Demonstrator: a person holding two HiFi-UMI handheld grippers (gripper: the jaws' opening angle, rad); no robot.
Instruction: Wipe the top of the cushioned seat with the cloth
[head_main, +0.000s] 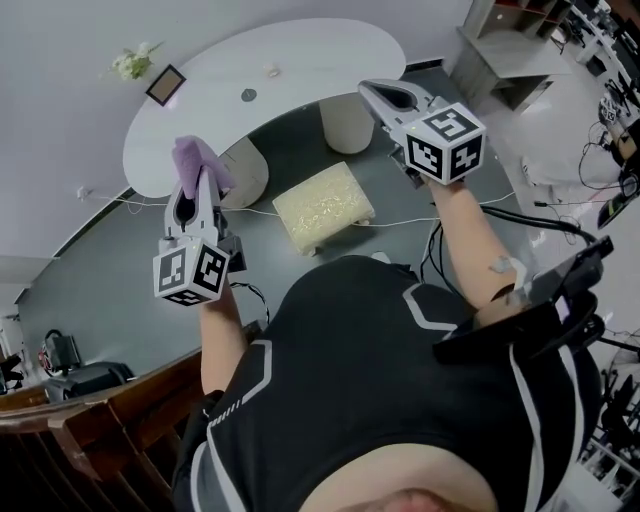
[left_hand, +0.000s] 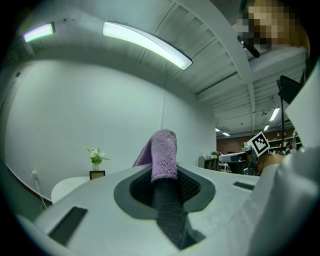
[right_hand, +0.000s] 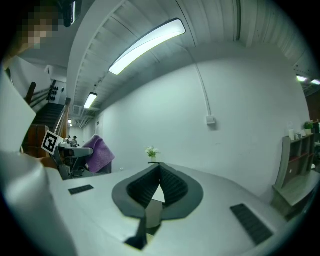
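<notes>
The cushioned seat (head_main: 323, 206), a pale yellow rectangular stool, stands on the grey floor below and between my two raised grippers. My left gripper (head_main: 195, 187) is held up to the seat's left, shut on a purple cloth (head_main: 200, 158) that sticks out past its tips. In the left gripper view the cloth (left_hand: 162, 152) stands folded between the jaws of the left gripper (left_hand: 165, 181). My right gripper (head_main: 386, 96) is held up to the seat's right, shut with nothing in it. Its jaws (right_hand: 159, 174) meet at the tips. The right gripper view shows the cloth (right_hand: 99, 154) off to the left.
A curved white table (head_main: 260, 80) stands beyond the seat on two round legs (head_main: 347, 125). A small plant (head_main: 133, 63) and a picture frame (head_main: 166, 84) sit on it. Cables (head_main: 470, 215) trail across the floor at the right. A wooden rail (head_main: 90, 405) runs at the lower left.
</notes>
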